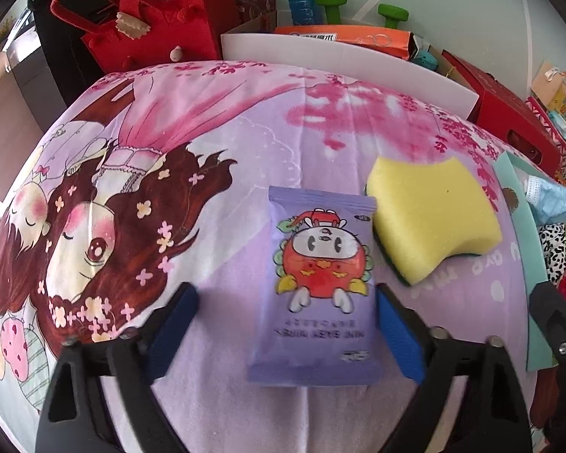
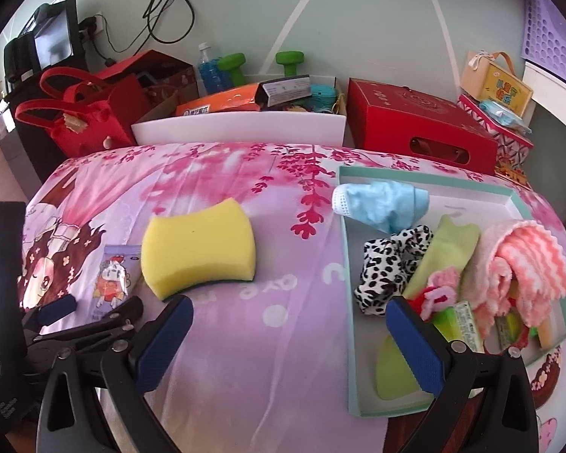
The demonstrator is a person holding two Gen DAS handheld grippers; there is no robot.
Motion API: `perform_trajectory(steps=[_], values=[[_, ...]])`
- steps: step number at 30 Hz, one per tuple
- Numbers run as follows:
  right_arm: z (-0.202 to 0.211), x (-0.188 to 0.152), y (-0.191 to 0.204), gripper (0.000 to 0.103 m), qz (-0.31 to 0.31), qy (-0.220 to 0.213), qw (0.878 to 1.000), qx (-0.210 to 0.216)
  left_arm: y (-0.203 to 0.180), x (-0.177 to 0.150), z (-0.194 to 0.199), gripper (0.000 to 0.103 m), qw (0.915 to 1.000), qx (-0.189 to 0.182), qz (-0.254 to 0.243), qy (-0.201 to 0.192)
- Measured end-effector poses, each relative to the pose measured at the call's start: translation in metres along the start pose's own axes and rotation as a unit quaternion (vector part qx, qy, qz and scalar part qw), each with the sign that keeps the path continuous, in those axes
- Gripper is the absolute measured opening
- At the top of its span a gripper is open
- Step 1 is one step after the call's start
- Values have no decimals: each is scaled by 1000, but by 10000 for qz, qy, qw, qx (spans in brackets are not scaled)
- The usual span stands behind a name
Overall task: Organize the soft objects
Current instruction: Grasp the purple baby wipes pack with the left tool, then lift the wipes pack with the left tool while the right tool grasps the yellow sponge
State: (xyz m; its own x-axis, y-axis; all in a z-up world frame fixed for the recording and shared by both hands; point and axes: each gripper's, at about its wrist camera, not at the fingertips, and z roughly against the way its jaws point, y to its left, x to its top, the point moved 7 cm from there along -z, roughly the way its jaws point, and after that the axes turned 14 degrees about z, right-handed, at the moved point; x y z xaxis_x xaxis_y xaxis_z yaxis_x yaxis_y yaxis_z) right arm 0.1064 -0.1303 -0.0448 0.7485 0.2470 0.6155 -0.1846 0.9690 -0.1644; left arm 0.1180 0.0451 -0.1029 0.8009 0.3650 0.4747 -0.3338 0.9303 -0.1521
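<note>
A purple tissue pack (image 1: 317,287) with a cartoon print lies flat on the pink-and-lilac cloth (image 1: 207,151). My left gripper (image 1: 285,324) is open and straddles the pack's near end without touching it; it also shows in the right wrist view (image 2: 90,311). A yellow sponge (image 1: 434,221) with a green underside lies just right of the pack; it also shows in the right wrist view (image 2: 198,247). My right gripper (image 2: 288,339) is open and empty, low over the cloth between the sponge and a teal-rimmed tray (image 2: 345,264). The tray holds several soft things, among them a blue face mask (image 2: 381,204).
In the tray lie a leopard-print scrunchie (image 2: 388,268), a green cloth (image 2: 445,253) and a pink-and-white towel (image 2: 524,264). Behind the cloth stand a white bin (image 2: 241,128), a red felt bag (image 2: 79,117), a red box (image 2: 422,128), a blue bottle (image 2: 209,68) and green dumbbells (image 2: 290,60).
</note>
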Motion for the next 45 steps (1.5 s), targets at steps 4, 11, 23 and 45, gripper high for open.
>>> perform_trajectory(steps=[4, 11, 23, 45], values=[[-4, 0, 2, 103, -40, 37, 10000, 6, 2, 2, 1, 76, 10000, -37, -64, 2], [-10, 2, 12, 103, 3, 55, 9999, 85, 5, 5, 5, 62, 9998, -203, -46, 26], [-23, 11, 51, 103, 194, -111, 9985, 491, 41, 22, 22, 60, 9990, -103, 366, -216], [-51, 18, 86, 37, 86, -133, 9976, 676, 76, 28, 12, 60, 9962, -143, 857, -71]])
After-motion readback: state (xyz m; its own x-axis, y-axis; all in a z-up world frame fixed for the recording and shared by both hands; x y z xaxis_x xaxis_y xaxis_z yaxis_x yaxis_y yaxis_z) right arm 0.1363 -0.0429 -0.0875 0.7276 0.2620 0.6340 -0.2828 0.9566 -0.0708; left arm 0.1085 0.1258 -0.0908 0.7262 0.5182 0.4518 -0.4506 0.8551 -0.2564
